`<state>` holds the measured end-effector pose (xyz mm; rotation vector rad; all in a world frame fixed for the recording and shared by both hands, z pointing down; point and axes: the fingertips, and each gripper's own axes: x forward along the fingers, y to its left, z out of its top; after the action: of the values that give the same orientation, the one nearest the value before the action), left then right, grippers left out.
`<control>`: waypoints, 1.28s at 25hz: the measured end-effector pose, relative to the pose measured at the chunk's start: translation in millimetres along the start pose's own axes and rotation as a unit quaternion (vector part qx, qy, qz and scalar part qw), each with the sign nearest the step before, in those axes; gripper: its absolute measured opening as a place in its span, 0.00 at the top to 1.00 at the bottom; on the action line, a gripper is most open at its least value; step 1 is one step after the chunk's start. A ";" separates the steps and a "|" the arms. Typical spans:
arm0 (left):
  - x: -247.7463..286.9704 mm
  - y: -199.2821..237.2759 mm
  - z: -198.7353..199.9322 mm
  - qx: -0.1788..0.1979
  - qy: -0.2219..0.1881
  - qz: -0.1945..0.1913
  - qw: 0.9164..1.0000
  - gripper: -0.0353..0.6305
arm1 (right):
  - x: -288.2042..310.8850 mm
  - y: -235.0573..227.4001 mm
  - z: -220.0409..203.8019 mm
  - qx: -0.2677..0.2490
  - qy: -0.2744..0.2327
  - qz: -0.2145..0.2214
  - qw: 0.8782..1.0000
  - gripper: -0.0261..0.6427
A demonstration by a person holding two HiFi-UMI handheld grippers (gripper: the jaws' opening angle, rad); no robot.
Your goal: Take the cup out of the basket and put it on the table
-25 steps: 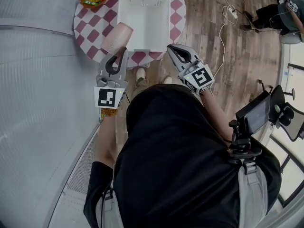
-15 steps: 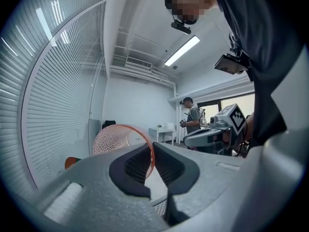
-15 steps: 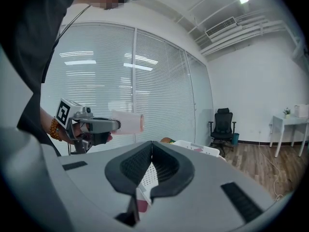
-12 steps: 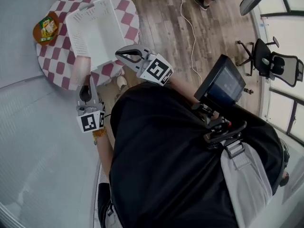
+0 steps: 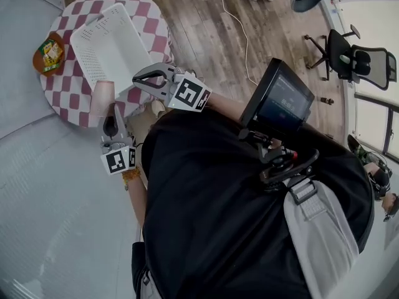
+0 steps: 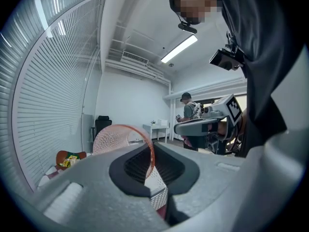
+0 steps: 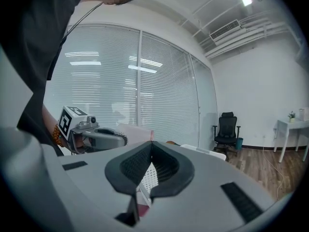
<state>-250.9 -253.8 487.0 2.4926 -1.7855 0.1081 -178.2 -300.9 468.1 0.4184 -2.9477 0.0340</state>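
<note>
The basket (image 5: 112,48) sits on the table (image 5: 60,91), with the snack bowl (image 5: 48,53) on the table to its left, at the rim. My left gripper (image 5: 111,108) has the cup (image 5: 101,98) by its rim at the table's near edge, just beside the basket's near corner. My right gripper (image 5: 137,78) is to the right of it, at the basket's near side. The screen (image 5: 277,101) on my chest lies further right, and an office chair (image 5: 352,58) stands well apart beyond it.

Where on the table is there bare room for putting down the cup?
Bare checkered table lies along the near-left edge, between the basket, the snack plate and the rim, beside the held cup. Another strip runs beyond the basket. Between plate and basket it is narrow.
</note>
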 end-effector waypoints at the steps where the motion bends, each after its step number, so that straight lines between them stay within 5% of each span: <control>1: 0.3 0.2 -1.7 0.000 0.002 0.000 1.000 0.92 | 1.2 2.6 0.5 -0.001 -0.001 0.004 1.000 0.94; 32: 5.2 -13.7 -57.2 -0.020 0.063 -0.016 0.998 0.92 | 10.0 8.9 -40.5 0.017 0.041 0.021 0.999 0.94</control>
<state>-237.1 -248.5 544.2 2.4273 -1.6824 0.2188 -183.7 -293.3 509.7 0.3499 -2.8780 0.1049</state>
